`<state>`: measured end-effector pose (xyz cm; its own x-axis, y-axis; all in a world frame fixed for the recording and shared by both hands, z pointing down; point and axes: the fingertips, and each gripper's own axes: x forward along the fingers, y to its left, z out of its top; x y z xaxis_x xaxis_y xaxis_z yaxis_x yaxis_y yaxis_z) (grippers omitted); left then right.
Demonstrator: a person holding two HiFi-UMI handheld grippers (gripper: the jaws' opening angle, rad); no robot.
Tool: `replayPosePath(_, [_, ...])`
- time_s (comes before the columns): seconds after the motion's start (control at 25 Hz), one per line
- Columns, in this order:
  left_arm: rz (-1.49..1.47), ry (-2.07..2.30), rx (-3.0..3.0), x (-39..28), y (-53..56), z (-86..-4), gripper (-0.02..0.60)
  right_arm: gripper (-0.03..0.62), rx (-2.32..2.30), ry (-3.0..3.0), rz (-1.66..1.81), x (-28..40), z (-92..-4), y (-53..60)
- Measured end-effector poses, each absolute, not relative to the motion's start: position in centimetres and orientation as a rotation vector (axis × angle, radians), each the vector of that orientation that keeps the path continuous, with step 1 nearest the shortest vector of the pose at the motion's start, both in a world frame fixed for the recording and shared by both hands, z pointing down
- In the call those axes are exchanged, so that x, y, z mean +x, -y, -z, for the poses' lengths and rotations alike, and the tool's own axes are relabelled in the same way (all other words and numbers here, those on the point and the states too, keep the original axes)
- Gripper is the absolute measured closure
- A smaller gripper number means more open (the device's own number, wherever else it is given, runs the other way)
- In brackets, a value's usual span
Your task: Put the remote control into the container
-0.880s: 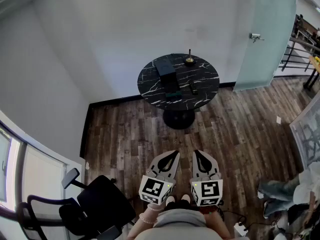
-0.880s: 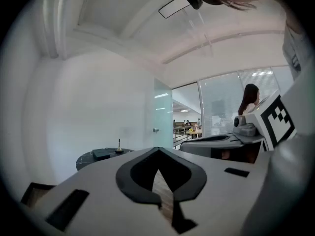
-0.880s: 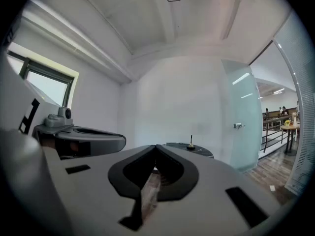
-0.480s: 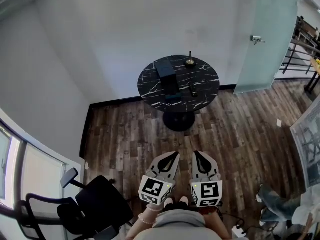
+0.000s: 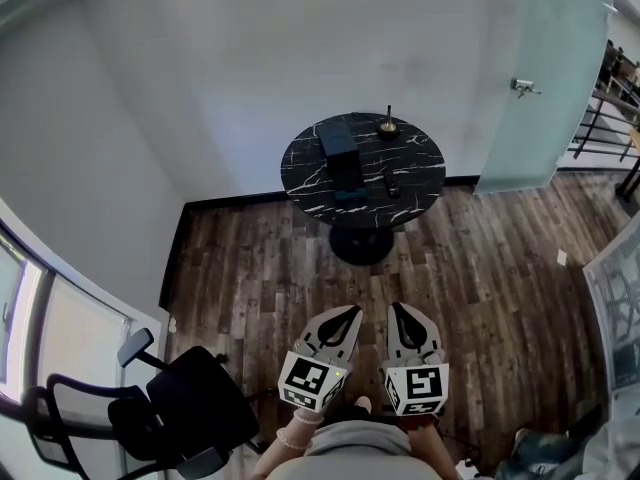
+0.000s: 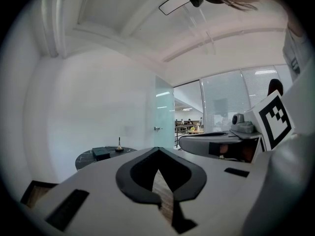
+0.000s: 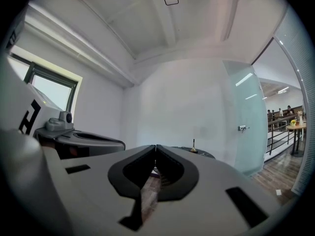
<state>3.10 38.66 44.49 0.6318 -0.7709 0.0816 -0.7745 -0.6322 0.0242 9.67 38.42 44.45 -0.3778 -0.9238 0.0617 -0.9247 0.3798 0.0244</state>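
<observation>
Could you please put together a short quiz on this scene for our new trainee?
1. True or false: the left gripper and right gripper are both shut and empty.
2. Where does the remote control lie? A: on the round table; B: on the floor; C: in a gripper.
3. Fill in: in the head view, the dark container stands to the remote control's ____.
Key: 1 true; 2 A; 3 left.
</observation>
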Motion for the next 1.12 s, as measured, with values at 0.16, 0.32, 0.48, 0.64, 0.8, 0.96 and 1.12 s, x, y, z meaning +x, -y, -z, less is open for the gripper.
replayPosePath(0.16, [-0.097, 1.327, 2.781, 2.8, -37.5, -44.5, 0.575, 0.582, 1.724, 2.542, -0.031, 9.9, -44.7, -37.5])
replayPosePath(0.32, [-0.094, 1.330, 2.783, 2.4, -35.6, -44.5, 0.575, 0.582, 1.750, 2.521, -0.027, 10.1, -44.7, -35.8])
replayPosePath(0.48, [-0.091, 1.304, 2.793, 2.0, -33.4, -44.5, 0.575, 0.582, 1.774, 2.502, -0.007, 9.7, -44.5, -33.7])
replayPosePath(0.64, [-0.091, 1.268, 2.802, 1.7, -31.3, -44.5, 0.575, 0.582, 1.784, 2.493, -0.006, 8.9, -44.4, -31.8])
replayPosePath(0.8, [-0.094, 1.243, 2.809, 1.4, -29.6, -44.8, 0.575, 0.582, 1.792, 2.480, -0.021, 8.4, -44.9, -30.2])
replayPosePath(0.96, [-0.096, 1.221, 2.811, 0.8, -27.7, -45.0, 0.575, 0.582, 1.803, 2.465, -0.031, 7.9, -45.2, -28.4])
replayPosePath(1.12, [-0.100, 1.195, 2.823, 0.1, -26.0, -45.1, 0.575, 0.582, 1.821, 2.448, -0.032, 7.0, -45.3, -26.6])
